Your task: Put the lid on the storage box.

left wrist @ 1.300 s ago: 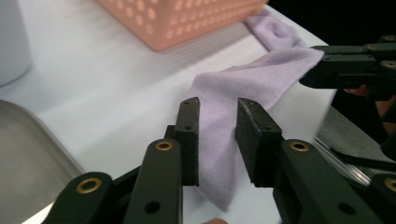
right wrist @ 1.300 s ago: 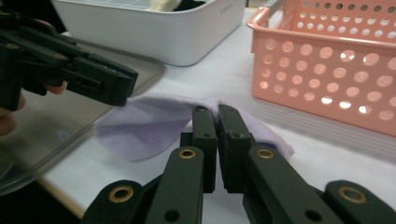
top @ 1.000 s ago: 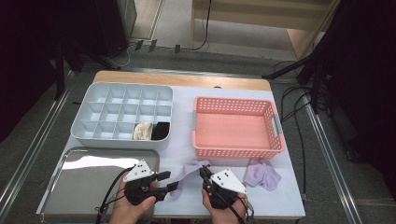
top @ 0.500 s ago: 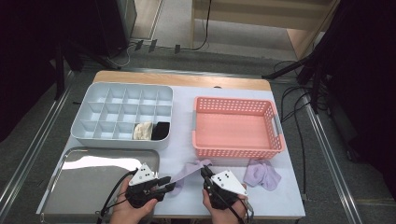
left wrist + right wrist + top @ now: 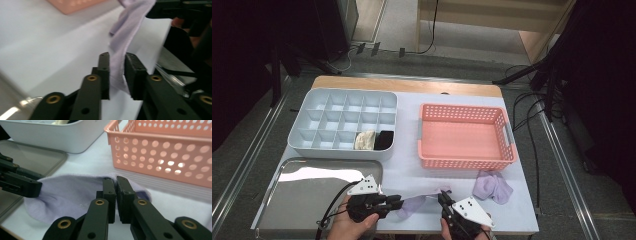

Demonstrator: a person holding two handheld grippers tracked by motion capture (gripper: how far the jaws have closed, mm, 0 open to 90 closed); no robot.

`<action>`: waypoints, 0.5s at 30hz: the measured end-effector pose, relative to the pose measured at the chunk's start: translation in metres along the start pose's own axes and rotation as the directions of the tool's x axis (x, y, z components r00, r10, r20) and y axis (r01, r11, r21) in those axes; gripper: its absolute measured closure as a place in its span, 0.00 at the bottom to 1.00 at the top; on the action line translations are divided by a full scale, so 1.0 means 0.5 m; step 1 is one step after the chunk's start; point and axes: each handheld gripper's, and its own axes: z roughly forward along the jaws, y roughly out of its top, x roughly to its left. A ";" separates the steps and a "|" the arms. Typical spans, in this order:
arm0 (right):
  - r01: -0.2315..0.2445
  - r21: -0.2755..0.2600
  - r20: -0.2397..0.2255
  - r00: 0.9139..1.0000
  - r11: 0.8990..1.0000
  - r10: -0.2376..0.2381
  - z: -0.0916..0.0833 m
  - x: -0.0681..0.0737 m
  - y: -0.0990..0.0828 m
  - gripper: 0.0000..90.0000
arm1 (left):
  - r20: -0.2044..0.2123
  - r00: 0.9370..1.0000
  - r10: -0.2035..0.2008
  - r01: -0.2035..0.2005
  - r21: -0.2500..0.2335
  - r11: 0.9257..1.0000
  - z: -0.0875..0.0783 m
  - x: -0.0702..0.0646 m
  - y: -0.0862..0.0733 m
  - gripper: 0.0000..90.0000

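Note:
A lilac sock (image 5: 417,202) is stretched near the table's front edge between both grippers. My left gripper (image 5: 398,202) pinches one end: in the left gripper view the cloth (image 5: 130,27) runs down between the pads of the left gripper (image 5: 117,56), and it touches both of them. These jaws have just closed in and then eased open a little, with the sock still between them. My right gripper (image 5: 443,196) is shut tight on the other end, and the right gripper view shows the sock (image 5: 70,192) caught in the right gripper (image 5: 116,180). A second lilac sock (image 5: 492,186) lies crumpled at the right.
A pink perforated basket (image 5: 464,162) stands behind the right gripper. A grey compartment box (image 5: 339,150) at the back left holds a cream and a black item. A shiny metal tray (image 5: 312,200) lies at the front left beside the left hand.
The left jaws, wide open a second ago, have closed around the sock's end. The right gripper has shifted slightly right and toward the front edge, and it pulls the sock out flatter.

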 end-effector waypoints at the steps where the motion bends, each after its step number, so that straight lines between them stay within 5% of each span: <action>1: 0.000 0.003 0.003 1.000 1.000 0.000 0.011 -0.004 0.002 0.96 | -0.029 1.000 -0.006 0.005 -0.005 1.000 0.003 0.003 0.002 0.78; 5: -0.011 0.006 0.021 1.000 1.000 0.011 0.054 -0.022 0.009 0.93 | -0.139 0.989 -0.047 0.044 -0.025 0.999 0.014 0.023 0.010 0.71; 8: 0.004 -0.015 0.054 0.999 1.000 -0.003 0.079 -0.036 0.012 0.84 | -0.212 0.975 -0.074 0.067 -0.043 0.997 0.015 0.040 0.016 0.66; 10: 0.001 -0.026 0.074 0.997 1.000 0.001 0.086 -0.047 0.013 0.80 | -0.235 0.967 -0.098 0.086 -0.062 0.994 0.013 0.046 0.015 0.62; 15: -0.008 -0.061 0.098 0.995 0.998 0.014 0.069 -0.067 0.009 0.68 | -0.236 0.967 -0.095 0.079 -0.075 0.994 0.006 0.045 0.009 0.59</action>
